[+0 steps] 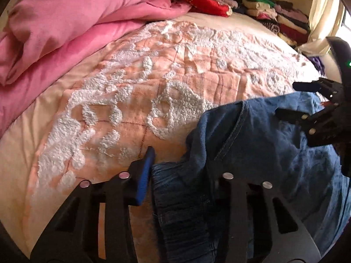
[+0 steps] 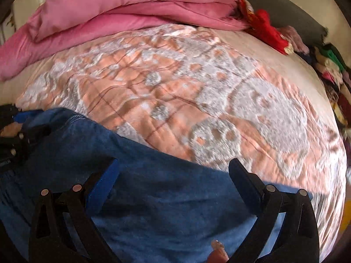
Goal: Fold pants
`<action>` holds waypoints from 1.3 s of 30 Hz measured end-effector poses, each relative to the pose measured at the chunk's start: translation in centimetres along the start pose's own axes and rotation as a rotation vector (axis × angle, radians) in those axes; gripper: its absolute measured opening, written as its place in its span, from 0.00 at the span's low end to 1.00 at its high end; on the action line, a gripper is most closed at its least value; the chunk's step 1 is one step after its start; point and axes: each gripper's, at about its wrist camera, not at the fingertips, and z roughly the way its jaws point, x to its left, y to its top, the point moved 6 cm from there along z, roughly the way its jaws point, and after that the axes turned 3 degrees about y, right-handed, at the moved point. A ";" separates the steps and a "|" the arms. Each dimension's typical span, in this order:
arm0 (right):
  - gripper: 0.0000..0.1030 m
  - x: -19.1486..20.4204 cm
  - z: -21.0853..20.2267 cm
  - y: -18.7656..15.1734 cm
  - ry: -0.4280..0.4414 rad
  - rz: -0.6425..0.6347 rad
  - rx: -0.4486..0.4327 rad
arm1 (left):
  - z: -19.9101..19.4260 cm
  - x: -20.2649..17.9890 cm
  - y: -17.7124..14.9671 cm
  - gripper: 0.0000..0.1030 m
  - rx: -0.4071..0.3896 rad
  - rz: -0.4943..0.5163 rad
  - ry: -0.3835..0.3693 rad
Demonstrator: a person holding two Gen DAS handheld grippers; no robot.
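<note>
From the left wrist view, the left tool [image 1: 175, 171] has its fingers closed on the gathered, elasticated waistband of the blue denim pants [image 1: 252, 144]. The cloth fills the gap between the blue-padded finger [image 1: 145, 175] and the far finger, which the bunched denim hides. The pants lie on the peach bedspread with raised white tufting [image 1: 136, 92], near the bed's front edge, below the folded pink duvet [image 1: 65, 26]. The right tool [image 1: 307, 107] reaches in from the right, over the denim.

From the right wrist view, the right tool [image 2: 173, 184] stands wide open above a flat blue panel of the pants [image 2: 164, 208], gripping nothing. The picture is blurred.

I judge this the opening step: one side is secured and the other is not yet taken. The next move calls for the right tool to come down on the matching edge and close, so that both can lift and spread the pants evenly.
</note>
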 end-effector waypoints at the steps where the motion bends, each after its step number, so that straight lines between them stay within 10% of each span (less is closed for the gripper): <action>1: 0.96 0.3 0.1 0.1 0.007 -0.023 0.003 | -0.4 0.0 0.1 0.29 -0.013 -0.001 -0.002; 7: 0.91 2.1 0.3 0.8 0.016 -0.157 -0.009 | -4.6 -0.7 0.4 0.28 -0.101 0.012 -0.056; 11: 0.41 4.2 0.1 0.8 0.073 -0.248 -0.027 | -5.7 -1.2 0.0 0.28 -0.111 0.026 -0.072; 17: 0.12 5.7 -1.1 -0.3 0.124 -0.238 -0.055 | -6.0 -1.1 -0.5 0.28 -0.113 0.033 -0.060; 39: 0.07 11.3 -18.8 -11.8 0.291 -0.036 -0.310 | -13.3 -3.0 -5.2 0.30 -0.204 0.106 -0.065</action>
